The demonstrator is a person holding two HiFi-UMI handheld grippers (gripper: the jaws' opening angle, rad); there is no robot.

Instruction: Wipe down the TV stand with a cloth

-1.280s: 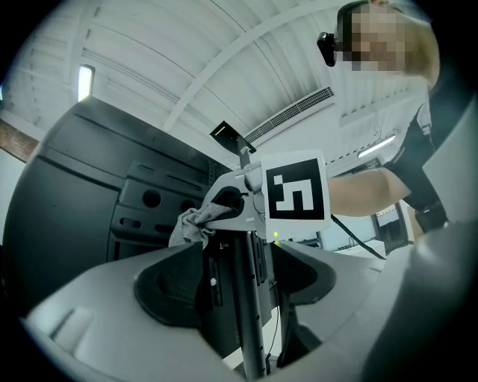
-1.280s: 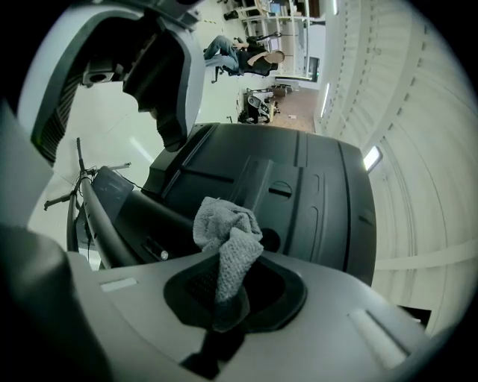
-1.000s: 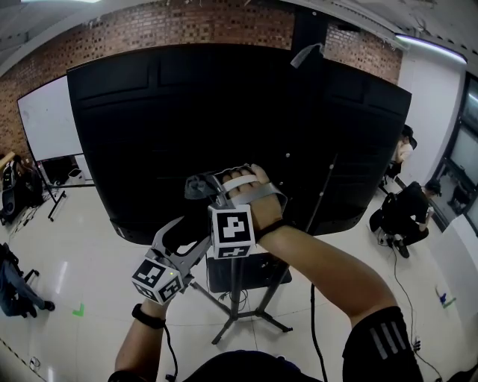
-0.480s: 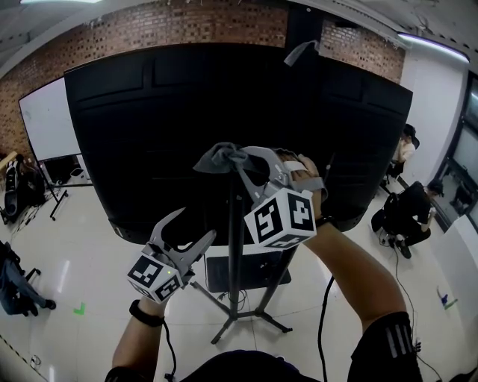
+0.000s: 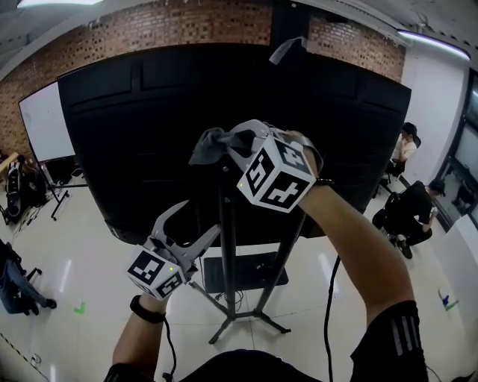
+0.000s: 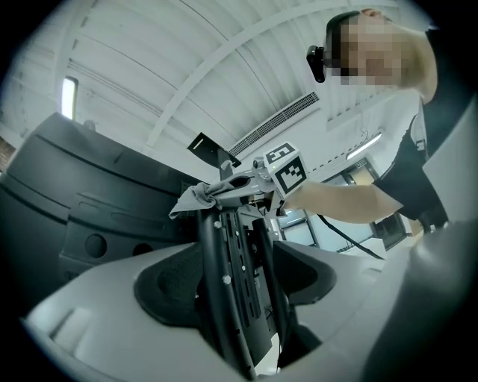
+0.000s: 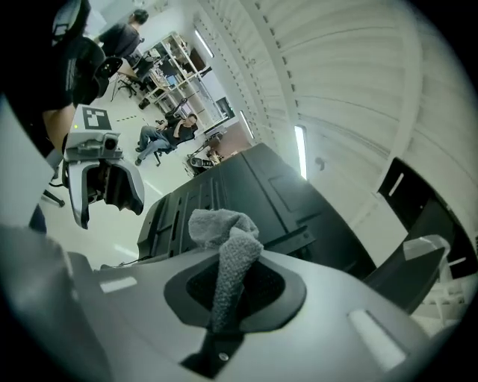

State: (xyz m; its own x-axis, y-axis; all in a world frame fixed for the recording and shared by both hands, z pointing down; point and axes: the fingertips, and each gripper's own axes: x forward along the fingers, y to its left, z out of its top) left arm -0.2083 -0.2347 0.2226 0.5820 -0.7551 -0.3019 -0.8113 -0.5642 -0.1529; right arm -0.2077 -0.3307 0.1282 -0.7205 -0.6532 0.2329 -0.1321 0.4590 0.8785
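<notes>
The right claw [image 5: 228, 143] is clamped on the grey cloth [image 5: 209, 145] at the top of the TV stand column [image 5: 227, 246]. The left claw [image 5: 190, 230], at 7 o'clock from the cloth, is apart, with the column seen between.

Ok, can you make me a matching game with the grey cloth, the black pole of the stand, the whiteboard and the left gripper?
Things:
1. crumpled grey cloth
2. left gripper
3. upright black metal stand pole
4. white rectangular whiteboard

Places or states:
A. by the red brick wall, far left
B. pinched in the right gripper
C. jaws apart
D. rising from splayed feet on the shiny white floor

Pairs: 1-B, 2-C, 3-D, 4-A.
</notes>
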